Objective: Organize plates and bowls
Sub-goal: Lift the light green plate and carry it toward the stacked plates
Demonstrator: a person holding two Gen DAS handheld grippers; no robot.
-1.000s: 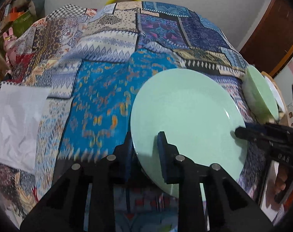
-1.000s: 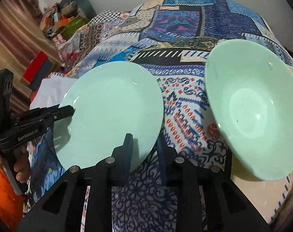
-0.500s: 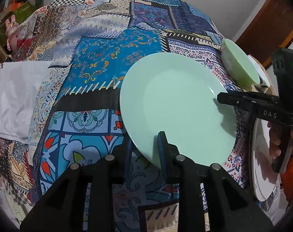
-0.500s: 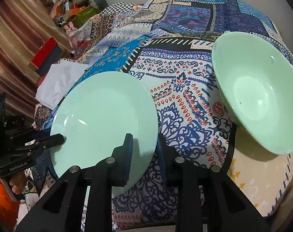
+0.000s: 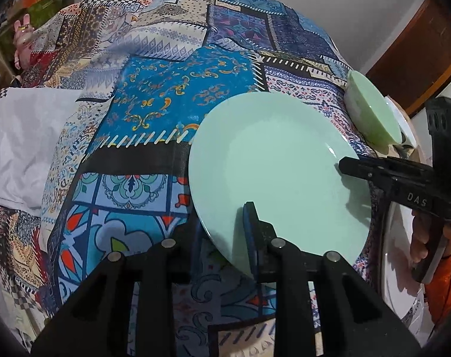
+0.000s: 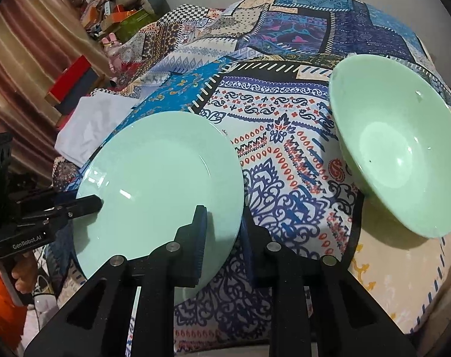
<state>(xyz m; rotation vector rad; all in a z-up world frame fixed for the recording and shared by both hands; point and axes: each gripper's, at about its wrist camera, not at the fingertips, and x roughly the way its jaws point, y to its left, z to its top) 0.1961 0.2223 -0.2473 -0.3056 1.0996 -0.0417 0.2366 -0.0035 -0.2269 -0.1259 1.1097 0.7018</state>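
Mint-green plate [image 5: 273,160] held off the patchwork cloth [image 5: 154,110], face up and tilted, round so no long axis; nothing on it. Left gripper [image 5: 225,232] jaws clamped on its near rim, one finger above, one below. Right gripper [image 6: 222,229] jaws clamped on the opposite rim, seen from the left wrist view reaching in from the right. Plate sits above the cloth's near edge. Green bowl [image 6: 394,160] near the cloth's right edge, tipped with opening toward the right camera, empty. White plate [image 5: 400,238] lies beyond the cloth's right edge, partly hidden. White fabric [image 5: 20,142] on the left side.
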